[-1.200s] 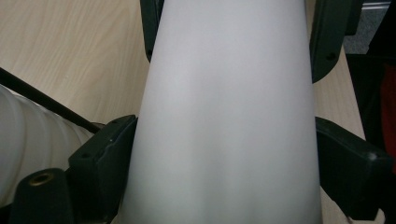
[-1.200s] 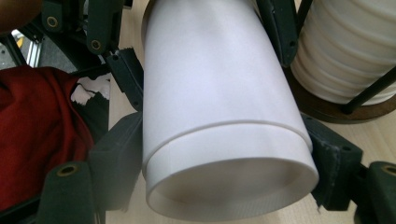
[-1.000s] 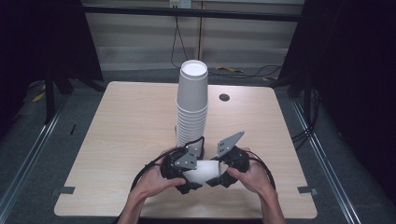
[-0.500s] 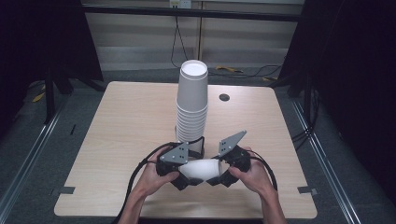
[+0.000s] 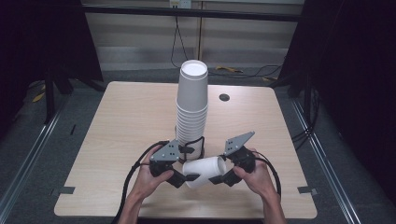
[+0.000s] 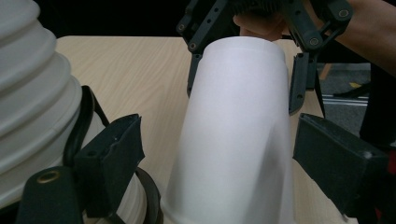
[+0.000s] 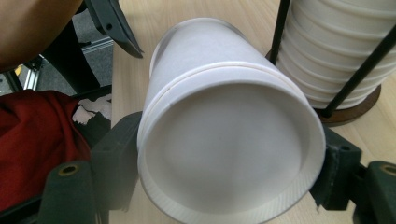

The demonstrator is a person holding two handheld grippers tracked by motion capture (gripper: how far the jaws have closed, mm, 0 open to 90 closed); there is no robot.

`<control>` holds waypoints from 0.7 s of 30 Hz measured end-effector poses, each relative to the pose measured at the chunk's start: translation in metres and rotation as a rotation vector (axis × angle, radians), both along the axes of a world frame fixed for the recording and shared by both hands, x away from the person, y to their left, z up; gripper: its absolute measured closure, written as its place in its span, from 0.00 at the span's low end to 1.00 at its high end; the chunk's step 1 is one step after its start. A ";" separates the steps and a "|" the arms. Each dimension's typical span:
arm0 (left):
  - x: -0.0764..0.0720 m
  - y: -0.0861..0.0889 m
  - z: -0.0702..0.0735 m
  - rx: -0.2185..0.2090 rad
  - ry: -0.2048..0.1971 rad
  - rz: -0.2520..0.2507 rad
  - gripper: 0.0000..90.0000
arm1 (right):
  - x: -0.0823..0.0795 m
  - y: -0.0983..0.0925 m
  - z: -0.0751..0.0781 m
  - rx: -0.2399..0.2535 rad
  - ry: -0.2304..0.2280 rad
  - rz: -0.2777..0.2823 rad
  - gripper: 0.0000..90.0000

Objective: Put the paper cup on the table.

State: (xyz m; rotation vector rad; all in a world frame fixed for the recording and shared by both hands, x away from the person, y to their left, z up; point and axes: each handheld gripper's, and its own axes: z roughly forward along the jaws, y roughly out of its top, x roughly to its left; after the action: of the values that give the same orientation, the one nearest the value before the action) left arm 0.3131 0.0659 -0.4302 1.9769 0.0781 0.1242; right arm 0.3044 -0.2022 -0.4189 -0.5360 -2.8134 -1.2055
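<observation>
You hold one paper cup (image 5: pixel 204 171) sideways near the table's (image 5: pixel 116 121) front edge | right gripper (image 5: pixel 223 177) clamps its base | left gripper (image 5: pixel 186 178) spread around its rim end, likely to separate nested cups | stack (image 5: pixel 192 108) behind

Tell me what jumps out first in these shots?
A tall stack of white cups stands upright mid-table on a dark holder. Just in front of it, at the near edge, a single white cup lies sideways between the left gripper and the right gripper.
</observation>
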 end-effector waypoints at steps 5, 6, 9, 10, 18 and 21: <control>-0.003 0.009 0.002 -0.028 -0.005 0.026 0.17 | -0.003 -0.006 0.000 0.047 0.003 -0.013 0.26; -0.002 0.010 0.002 -0.034 0.002 0.026 0.17 | -0.003 -0.007 0.001 0.055 0.001 -0.022 0.27; -0.003 0.015 0.000 -0.049 0.007 0.050 0.17 | -0.003 -0.011 0.001 0.085 -0.003 -0.037 0.27; -0.003 0.016 -0.001 -0.060 0.012 0.053 0.17 | -0.003 -0.011 0.001 0.090 -0.005 -0.042 0.27; -0.005 0.022 -0.006 -0.098 0.024 0.068 0.17 | -0.003 -0.021 -0.008 0.178 -0.002 -0.086 0.27; -0.006 0.022 -0.007 -0.127 0.032 0.074 0.17 | -0.004 -0.021 -0.009 0.192 -0.008 -0.096 0.27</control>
State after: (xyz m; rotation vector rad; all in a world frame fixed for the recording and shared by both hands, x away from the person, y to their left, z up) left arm 0.3067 0.0884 -0.4371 1.8496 0.1761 0.1331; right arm 0.3004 -0.2232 -0.4279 -0.6599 -2.6657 -1.4783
